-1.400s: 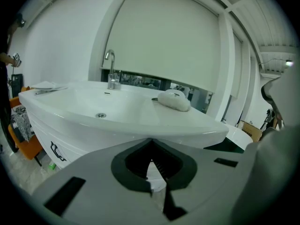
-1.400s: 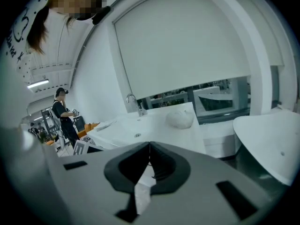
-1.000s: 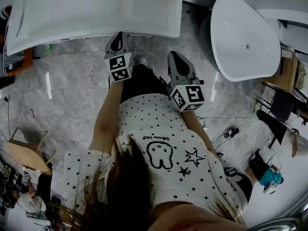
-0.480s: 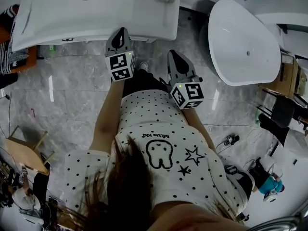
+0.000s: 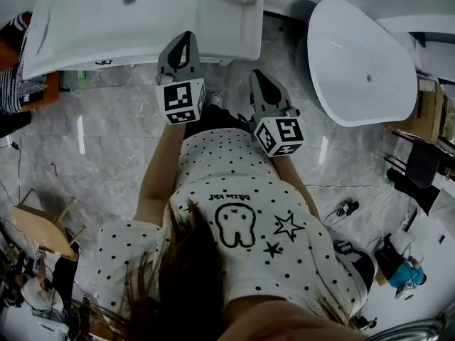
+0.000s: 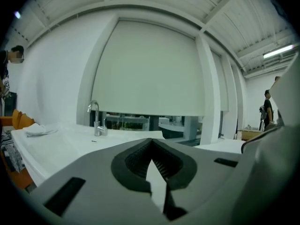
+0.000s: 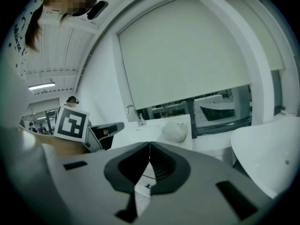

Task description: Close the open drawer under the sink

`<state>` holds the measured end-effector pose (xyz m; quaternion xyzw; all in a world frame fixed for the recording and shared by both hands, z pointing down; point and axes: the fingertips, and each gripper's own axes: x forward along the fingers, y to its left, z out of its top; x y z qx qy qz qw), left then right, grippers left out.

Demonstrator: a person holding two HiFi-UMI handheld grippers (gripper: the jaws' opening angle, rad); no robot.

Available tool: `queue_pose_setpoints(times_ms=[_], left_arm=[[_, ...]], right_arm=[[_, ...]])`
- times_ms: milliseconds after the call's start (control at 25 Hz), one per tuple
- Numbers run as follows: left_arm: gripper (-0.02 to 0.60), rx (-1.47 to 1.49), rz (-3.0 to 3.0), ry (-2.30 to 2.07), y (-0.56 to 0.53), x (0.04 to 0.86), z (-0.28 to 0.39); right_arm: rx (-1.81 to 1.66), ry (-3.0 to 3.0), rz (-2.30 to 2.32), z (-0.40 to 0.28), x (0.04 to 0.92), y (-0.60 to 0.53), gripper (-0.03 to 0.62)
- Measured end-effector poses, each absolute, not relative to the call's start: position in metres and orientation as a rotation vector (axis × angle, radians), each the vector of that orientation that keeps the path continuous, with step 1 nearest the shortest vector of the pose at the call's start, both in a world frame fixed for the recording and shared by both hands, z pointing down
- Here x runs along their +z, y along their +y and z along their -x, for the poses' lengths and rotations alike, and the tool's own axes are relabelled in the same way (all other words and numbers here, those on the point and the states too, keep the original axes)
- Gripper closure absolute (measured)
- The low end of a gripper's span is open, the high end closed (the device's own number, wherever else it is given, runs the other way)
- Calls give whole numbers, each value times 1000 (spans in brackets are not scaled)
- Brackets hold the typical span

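Drawer: hidden under the smooth white sink counter just ahead of both jaw pairs, so I can't make it out. Two grippers, left gripper and right gripper, both pinched fully together with ribbed pads meeting, nothing held. One curved chrome faucet beyond the left jaws. One glossy oval tub right of the right jaws. One white lump past them, unclear what.

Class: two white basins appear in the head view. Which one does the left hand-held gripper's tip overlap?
The rectangular sink, top left: the left hand-held gripper crosses its front edge. The oval basin sits apart, right.
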<state>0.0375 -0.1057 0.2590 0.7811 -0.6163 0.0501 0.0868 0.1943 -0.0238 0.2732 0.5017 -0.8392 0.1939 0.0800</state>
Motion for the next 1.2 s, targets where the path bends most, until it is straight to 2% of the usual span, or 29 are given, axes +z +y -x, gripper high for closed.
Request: queue_pose_setpoints(times_ms=[400,1200], left_arm=[[577,16,-2386,-1867,-83,198,-31],[577,16,-2392,-1732,-36,197,-40]], right_arm=[[550,-2533,-1464,-183,264,-32,580],[493,-2585,-1447,-181,246,-40,580]])
